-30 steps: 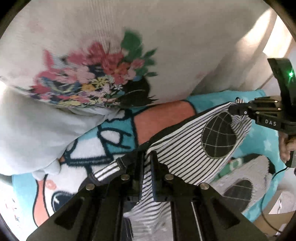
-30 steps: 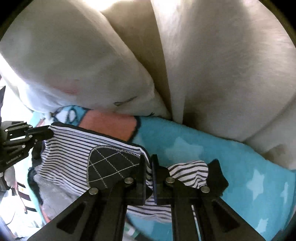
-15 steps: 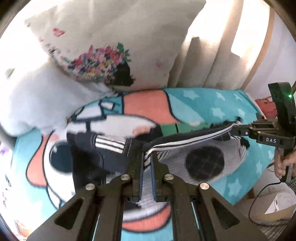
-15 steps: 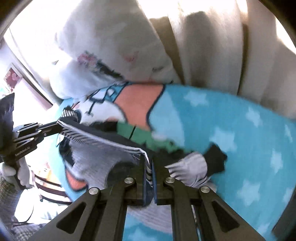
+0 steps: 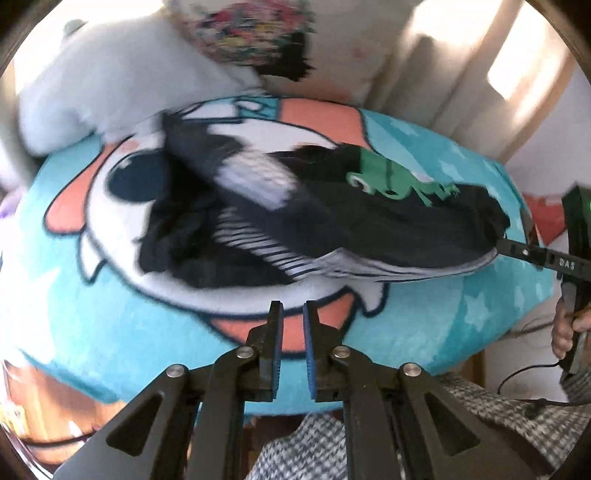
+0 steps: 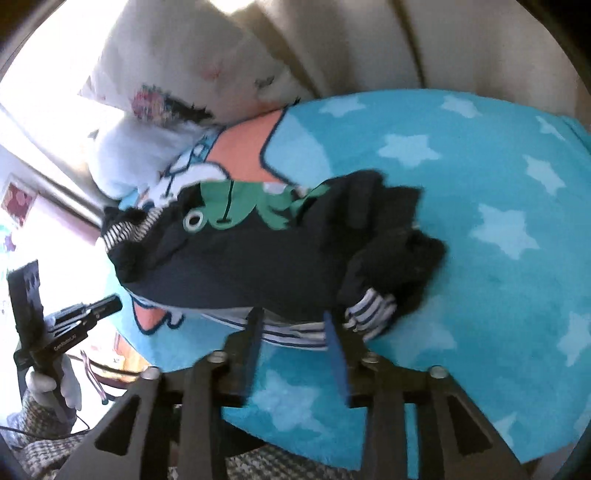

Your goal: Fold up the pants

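Observation:
The pants lie folded over on the blanket, dark navy side up with a green animal print and a striped lining along the near edge. My left gripper hovers over the blanket just short of that edge. Its jaws are opening, a narrow gap with nothing in it. In the right wrist view the pants fill the middle. My right gripper is at their near edge with its jaws opening. The striped hem lies between the fingers, which do not press on it. From the left wrist view the right gripper is seen at the pants' right end.
A turquoise star blanket with a cartoon figure covers the seat. A floral pillow and a white cushion lean against the beige sofa back. A hand holds the right tool; checked cloth lies below.
Both grippers carried the pants' striped edge back toward the near side and let it go. The pants now lie dark side up, and both pairs of jaws have parted.

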The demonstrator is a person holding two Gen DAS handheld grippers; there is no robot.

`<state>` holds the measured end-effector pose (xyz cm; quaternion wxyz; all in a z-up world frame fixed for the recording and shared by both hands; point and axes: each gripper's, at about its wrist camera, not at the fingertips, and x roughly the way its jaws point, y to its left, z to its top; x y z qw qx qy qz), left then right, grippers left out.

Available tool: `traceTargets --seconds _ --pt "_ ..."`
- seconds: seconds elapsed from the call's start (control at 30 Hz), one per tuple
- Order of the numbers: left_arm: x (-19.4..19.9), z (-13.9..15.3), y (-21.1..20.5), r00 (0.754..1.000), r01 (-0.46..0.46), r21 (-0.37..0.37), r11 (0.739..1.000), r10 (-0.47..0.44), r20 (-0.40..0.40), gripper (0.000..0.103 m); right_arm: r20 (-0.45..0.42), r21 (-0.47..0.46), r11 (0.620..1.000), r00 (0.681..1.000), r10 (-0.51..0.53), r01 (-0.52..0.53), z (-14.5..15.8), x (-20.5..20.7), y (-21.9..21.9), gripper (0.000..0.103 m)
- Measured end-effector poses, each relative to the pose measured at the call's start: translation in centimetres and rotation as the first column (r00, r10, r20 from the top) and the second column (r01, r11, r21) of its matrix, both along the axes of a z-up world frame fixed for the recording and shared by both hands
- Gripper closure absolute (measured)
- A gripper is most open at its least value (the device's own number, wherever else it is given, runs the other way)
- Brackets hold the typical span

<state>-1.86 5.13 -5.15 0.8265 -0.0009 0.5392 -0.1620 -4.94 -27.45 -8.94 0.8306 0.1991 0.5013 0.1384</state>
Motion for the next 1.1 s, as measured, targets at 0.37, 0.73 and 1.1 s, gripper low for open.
traceTargets --seconds 0.37,0.73,1.1 --pt "6.2 4.3 6.4 0.959 -0.279 -0.265 0.923 0.280 -0.033 0.048 0.006 0.049 0.982 0.983 -0.182 0.182 0.2 -0.6 -5.4 0.051" --pt "9.6 0.2 4.9 0.930 -0.359 -0.267 0.894 0.321 -0.178 0.100 0.010 -0.007 0.976 0.976 -0.218 0.218 0.4 -1.5 -5.7 0.051" --pt "3.7 -7.8 12.3 0.774 -0.623 -0.380 0.683 0.469 -0.425 0.084 0.010 0.041 0.967 0.967 -0.253 0.252 0.4 0.0 -7.0 0.036"
